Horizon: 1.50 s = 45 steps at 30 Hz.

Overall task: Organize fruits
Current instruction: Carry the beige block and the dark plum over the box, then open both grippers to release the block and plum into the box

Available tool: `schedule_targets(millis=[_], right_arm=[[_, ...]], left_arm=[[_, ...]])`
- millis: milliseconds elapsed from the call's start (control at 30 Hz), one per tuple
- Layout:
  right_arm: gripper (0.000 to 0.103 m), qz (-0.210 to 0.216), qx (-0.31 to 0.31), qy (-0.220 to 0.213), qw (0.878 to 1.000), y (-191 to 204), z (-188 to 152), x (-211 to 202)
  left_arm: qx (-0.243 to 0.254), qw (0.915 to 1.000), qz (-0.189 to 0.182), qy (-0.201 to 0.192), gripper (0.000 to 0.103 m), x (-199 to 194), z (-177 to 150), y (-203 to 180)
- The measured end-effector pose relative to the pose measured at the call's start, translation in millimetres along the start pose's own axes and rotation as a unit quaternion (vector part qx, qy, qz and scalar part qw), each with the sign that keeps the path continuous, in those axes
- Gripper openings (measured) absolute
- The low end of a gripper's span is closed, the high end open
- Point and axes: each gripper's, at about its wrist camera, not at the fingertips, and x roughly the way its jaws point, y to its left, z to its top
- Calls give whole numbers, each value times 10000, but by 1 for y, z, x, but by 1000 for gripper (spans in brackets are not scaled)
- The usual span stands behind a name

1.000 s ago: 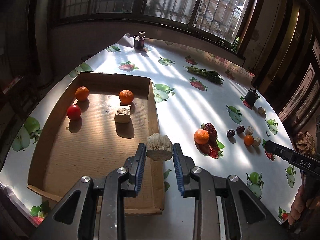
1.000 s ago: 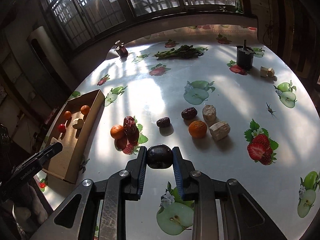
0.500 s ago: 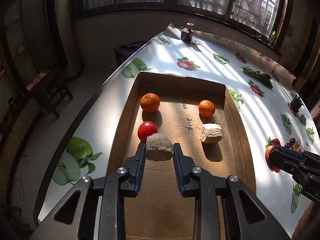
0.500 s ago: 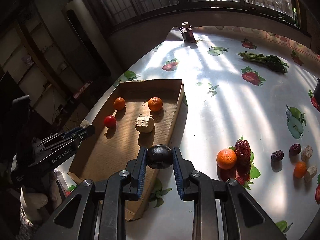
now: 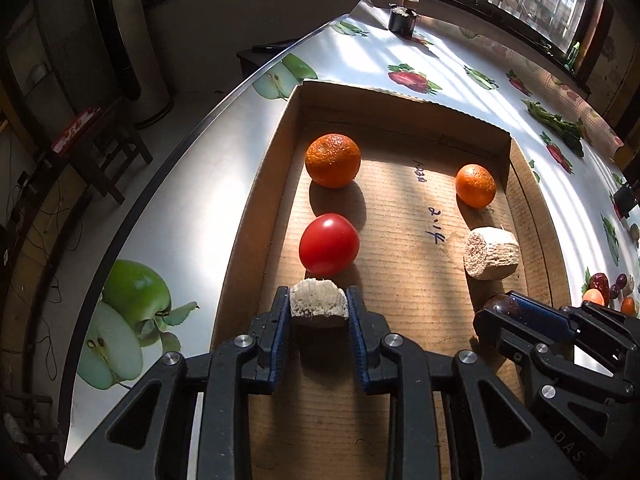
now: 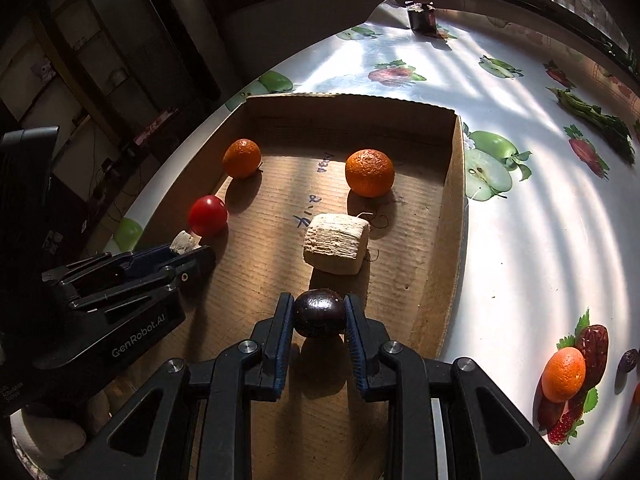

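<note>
Sunlit fruit-print desk [image 5: 224,168] w/ brown cardboard tray [image 6: 448,216]: your left tongs [image 5: 319,308] clamp a pale fibrous chunk [image 5: 318,303], right tongs [image 6: 319,314] a dark round plum [image 6: 320,312], both over tray; release high & plum may roll into the red tomato [image 5: 329,244].

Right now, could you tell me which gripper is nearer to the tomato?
Left. The left gripper sits just short of the tomato; the right gripper is across the box, near the beige block.
</note>
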Motion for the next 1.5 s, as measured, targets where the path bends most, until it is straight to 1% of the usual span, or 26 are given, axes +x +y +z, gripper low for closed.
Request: schedule_targets(millis=[67,167,267,300,333,400,467,533,633,733,767,867,1033,1200,1300,1367,1433,1500], right_arm=[[28,-142,-145,-37,9998,5,0,1],[28,-149,-232,-45,9996,9,1,0],[29,-120,-330,-100,9993,11,2,-3],[29,-110,-353,-138,9992,12,2,-4],[30,-121,-377,-169,9991,14,2,-5],[31,-143,-431,-229,9987,17,3,-9],[32,-134,-429,-369,9983,20,1,-18],[35,-73,-321,-515,9981,20,-4,-31],[39,131,-15,-704,9974,16,-12,-50],[39,265,246,-879,9955,11,-18,-70],[39,267,305,-930,9948,9,-20,-76],[39,254,416,-1073,9930,8,-28,-95],[39,142,481,-1257,9908,3,-51,-125],[39,54,658,-1385,9882,-15,-78,-150],[39,-38,807,-1523,9850,-34,-95,-169],[39,-157,893,-1681,9816,-48,-107,-184],[39,-267,990,-1822,9779,-66,-120,-199],[39,-363,1115,-1932,9741,-87,-133,-213]], left_arm=[[-56,9999,-102,-42,27,-2,0,3],[-249,9995,-145,-101,27,-11,0,9],[-514,9976,-304,-348,29,-37,-5,19],[-625,9961,-381,-490,35,-49,-7,23],[-719,9945,-438,-630,44,-60,-11,27],[-921,9902,-497,-929,53,-86,-21,36],[-1056,9865,-583,-1106,56,-106,-33,41],[-1153,9839,-702,-1172,58,-123,-43,45],[-1114,9829,-784,-1235,58,-147,-55,44],[-1045,9818,-659,-1440,58,-175,-67,42],[-1039,9809,-628,-1518,59,-184,-71,42],[-1021,9779,-586,-1731,65,-209,-84,39],[-880,9744,-710,-1945,65,-237,-101,25],[-493,9731,-872,-2076,66,-256,-110,-9],[-269,9717,-1039,-2106,77,-254,-114,-31],[-148,9734,-1196,-1950,77,-243,-112,-47],[-89,9755,-1419,-1681,77,-226,-106,-62],[-76,9778,-1543,-1417,77,-206,-101,-78]])
